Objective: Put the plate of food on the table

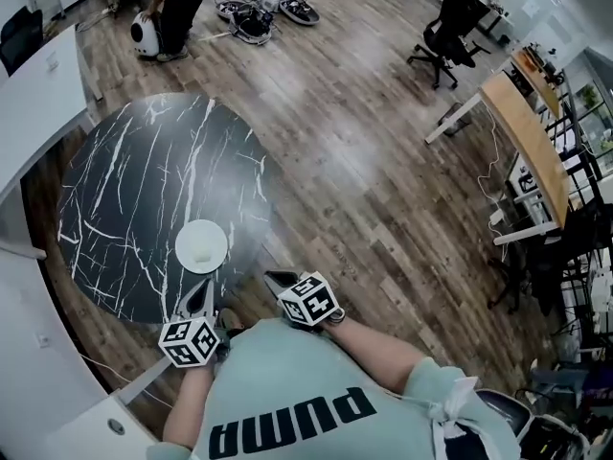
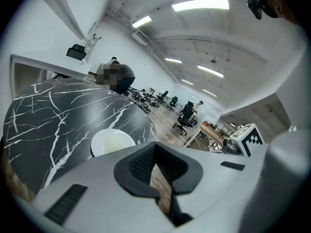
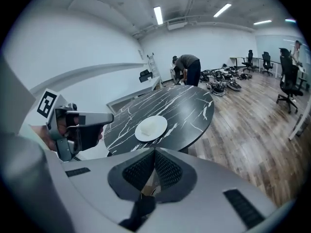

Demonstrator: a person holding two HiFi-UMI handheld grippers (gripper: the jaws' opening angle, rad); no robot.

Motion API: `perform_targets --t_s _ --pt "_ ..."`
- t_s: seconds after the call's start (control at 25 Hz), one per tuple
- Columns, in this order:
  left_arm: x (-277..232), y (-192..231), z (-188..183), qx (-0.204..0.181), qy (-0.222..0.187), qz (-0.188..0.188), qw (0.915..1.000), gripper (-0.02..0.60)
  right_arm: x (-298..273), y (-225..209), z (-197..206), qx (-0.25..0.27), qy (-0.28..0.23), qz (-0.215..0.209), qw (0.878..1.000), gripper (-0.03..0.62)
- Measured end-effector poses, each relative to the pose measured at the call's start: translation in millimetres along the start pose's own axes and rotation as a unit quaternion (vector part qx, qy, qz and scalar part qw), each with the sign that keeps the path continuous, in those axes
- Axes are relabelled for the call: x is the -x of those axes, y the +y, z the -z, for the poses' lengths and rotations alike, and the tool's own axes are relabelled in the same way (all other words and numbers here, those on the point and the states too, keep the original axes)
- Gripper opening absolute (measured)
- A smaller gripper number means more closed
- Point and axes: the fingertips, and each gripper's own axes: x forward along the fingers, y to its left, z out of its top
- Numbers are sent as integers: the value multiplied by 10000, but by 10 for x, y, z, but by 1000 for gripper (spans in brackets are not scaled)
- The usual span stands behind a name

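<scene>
Plate of food (image 1: pixel 201 245) near the tabletop's (image 1: pixel 124 190) near edge; my left gripper (image 1: pixel 205 287) and right gripper (image 1: pixel 274 278), jaws clenched empty, off that edge.

The food (image 3: pixel 147 126) on the plate (image 3: pixel 163 125) is too small and pale to tell what it is. In the left gripper view the left gripper (image 2: pixel 155 148) hides the plate's near edge, and the table (image 2: pixel 48 115) runs off the left side.

black office chair (image 1: pixel 442 38) on wood floor (image 1: pixel 364 161); wooden desk (image 1: pixel 525 127) at right; person (image 3: pixel 187 68) bent over, far side
</scene>
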Motion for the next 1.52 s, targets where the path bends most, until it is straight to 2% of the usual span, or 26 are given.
perform_targets --t_s 0.12,0.28,0.44,0.56,0.76,0.96,1.28,1.4,1.52 --pt "-57 -425 43 -168 -120 -155 9997 6 310 -139 -16 258 -251 -175 9992 9" --pt "-43 -851 177 -341 -250 -563 9975 6 717 -285 -27 610 -565 -484 9954 9" --pt "47 -1198 330 -238 -534 -956 9937 6 1001 -427 92 637 -677 -767 9927 9" --pt "231 -1366 407 -127 -820 -1365 9872 6 1046 -447 137 767 -646 -1015 9898 9" --pt "728 -1430 626 -182 -992 -2141 9716 6 1131 -88 158 1213 -660 -1550 9782 9" --pt "1215 -1445 796 -114 -1370 -2601 9557 6 1248 477 187 1716 -761 -2054 9605 9" --pt "2125 -1615 1135 62 -1967 -2931 9356 6 1634 1241 582 2096 -716 -2209 9498 9" --pt "2297 -1692 1388 316 -2101 -2838 9351 6 1812 1390 828 2193 -645 -2108 9504 9" --pt "2301 -1822 1590 392 -2132 -2601 9409 6 1973 1422 998 2232 -619 -1928 9535 9"
